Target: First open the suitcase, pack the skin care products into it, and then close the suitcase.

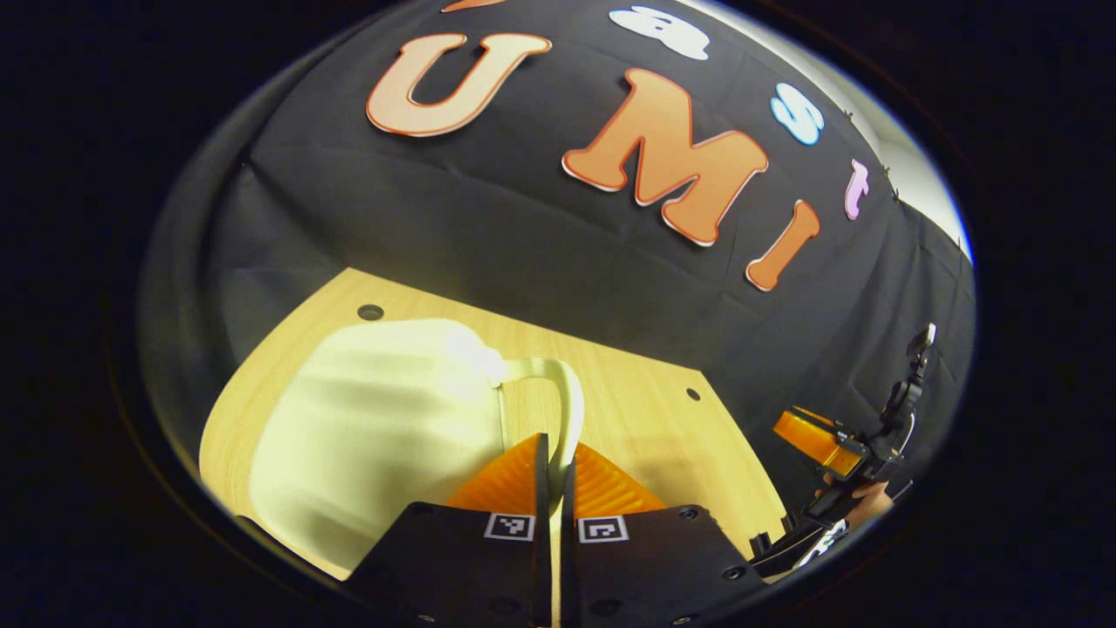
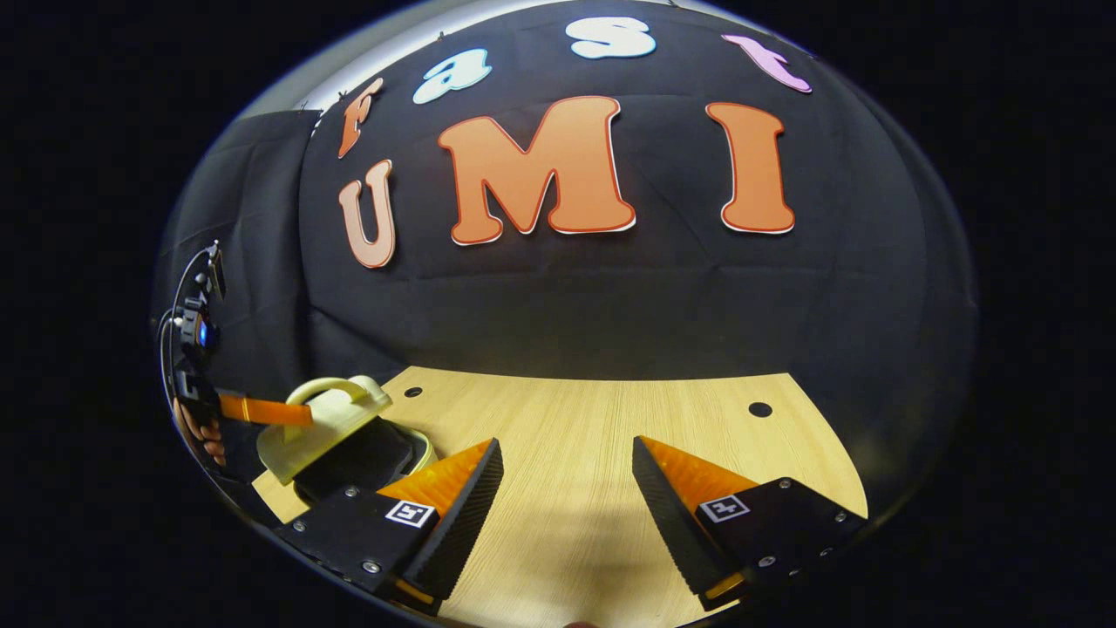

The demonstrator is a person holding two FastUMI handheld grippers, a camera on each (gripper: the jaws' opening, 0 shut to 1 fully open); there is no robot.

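Note:
A small pale yellow suitcase [image 1: 384, 436] lies on the wooden table [image 1: 645, 419]. In the left gripper view its lid looks blurred. My left gripper [image 1: 554, 458] is shut on the thin loop handle [image 1: 571, 401] at the lid's edge. In the right gripper view the suitcase lid [image 2: 318, 427] is tilted up at the far left, showing a dark interior [image 2: 362, 458] beneath it. The left gripper [image 2: 261, 408] holds the handle there. My right gripper [image 2: 567, 445] stands open over bare table [image 2: 575, 523], with nothing between its fingers.
The right gripper [image 1: 828, 440] and the hand holding it sit past the table's right edge in the left gripper view. Round holes [image 2: 760, 409] mark the tabletop near its back corners. Black cloth wall stands close behind the table.

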